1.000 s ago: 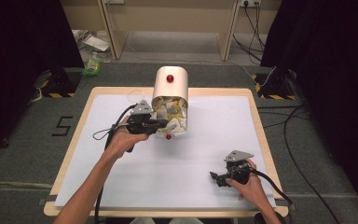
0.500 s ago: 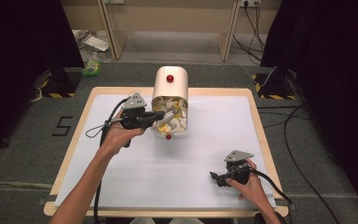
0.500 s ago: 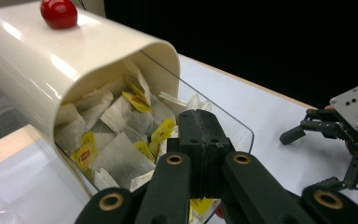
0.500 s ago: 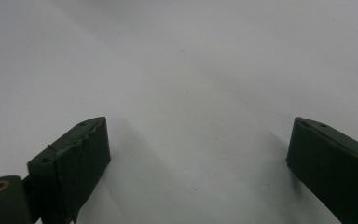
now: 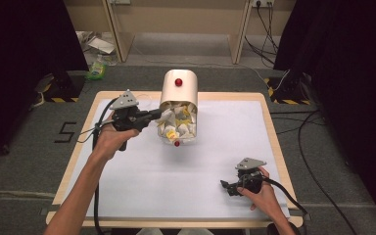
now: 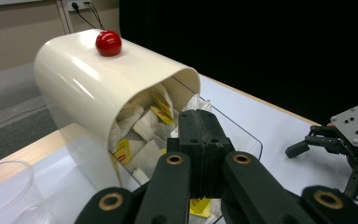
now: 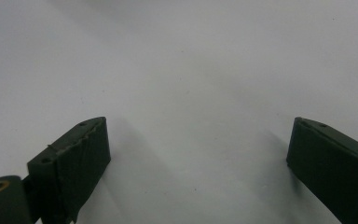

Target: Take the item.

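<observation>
Since the earlier frame, the left gripper (image 5: 152, 115) has been carried left and toward the far side, its tip now at the mouth of the cream container (image 5: 178, 93). Its jaws are seen pressed together in the left gripper view; whether a sachet (image 6: 161, 107) is pinched cannot be told. The container, topped by a red knob (image 6: 108, 43), lies mid-table. The right gripper (image 5: 228, 186) is held near the front right, jaws spread wide above the white table (image 7: 191, 70).

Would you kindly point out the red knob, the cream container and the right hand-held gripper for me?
red knob (image 6: 108, 43): left gripper view, its rounded top.
cream container (image 5: 178, 91): high view, its curved cream shell.
right hand-held gripper (image 5: 226, 187): high view, midway between its fingertips.
</observation>
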### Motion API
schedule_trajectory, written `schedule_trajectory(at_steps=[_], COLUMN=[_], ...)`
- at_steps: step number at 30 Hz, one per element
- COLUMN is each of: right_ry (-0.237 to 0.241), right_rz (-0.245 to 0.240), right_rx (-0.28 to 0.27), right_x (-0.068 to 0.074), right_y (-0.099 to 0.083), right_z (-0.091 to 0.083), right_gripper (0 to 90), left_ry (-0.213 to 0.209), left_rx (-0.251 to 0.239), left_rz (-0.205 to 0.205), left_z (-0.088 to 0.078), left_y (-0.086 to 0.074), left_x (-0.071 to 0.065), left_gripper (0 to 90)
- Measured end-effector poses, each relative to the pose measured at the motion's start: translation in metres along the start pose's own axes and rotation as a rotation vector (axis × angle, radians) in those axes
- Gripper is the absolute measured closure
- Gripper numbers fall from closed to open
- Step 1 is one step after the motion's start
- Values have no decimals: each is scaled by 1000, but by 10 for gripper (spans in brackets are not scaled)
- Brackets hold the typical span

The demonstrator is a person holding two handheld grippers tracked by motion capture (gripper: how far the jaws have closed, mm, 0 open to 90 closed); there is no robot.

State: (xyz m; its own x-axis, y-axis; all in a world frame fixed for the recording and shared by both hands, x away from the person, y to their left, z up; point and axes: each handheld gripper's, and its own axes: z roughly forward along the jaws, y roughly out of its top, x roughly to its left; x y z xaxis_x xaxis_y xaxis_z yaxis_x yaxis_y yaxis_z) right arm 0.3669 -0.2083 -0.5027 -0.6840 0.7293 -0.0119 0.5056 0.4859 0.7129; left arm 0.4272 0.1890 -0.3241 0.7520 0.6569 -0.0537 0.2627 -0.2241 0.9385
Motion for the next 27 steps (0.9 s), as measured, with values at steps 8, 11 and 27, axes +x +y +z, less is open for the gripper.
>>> schedule_trajectory(at_steps=[8,11,27], right_ry=[-1,-1,0], right_rz=[-1,-1,1], right_rx=[0,0,0], right_x=[0,0,0], right_y=[0,0,0], right_z=[0,0,0], right_gripper=[66,66,66], left_ry=[67,90,194], left_rx=[-28,-37,-38], left_rz=[-30,-48,-101], left_z=[-16,-19,-6], left_y=[-5,-7,-27], left_x=[20,28,66], left_gripper=[895,895,895])
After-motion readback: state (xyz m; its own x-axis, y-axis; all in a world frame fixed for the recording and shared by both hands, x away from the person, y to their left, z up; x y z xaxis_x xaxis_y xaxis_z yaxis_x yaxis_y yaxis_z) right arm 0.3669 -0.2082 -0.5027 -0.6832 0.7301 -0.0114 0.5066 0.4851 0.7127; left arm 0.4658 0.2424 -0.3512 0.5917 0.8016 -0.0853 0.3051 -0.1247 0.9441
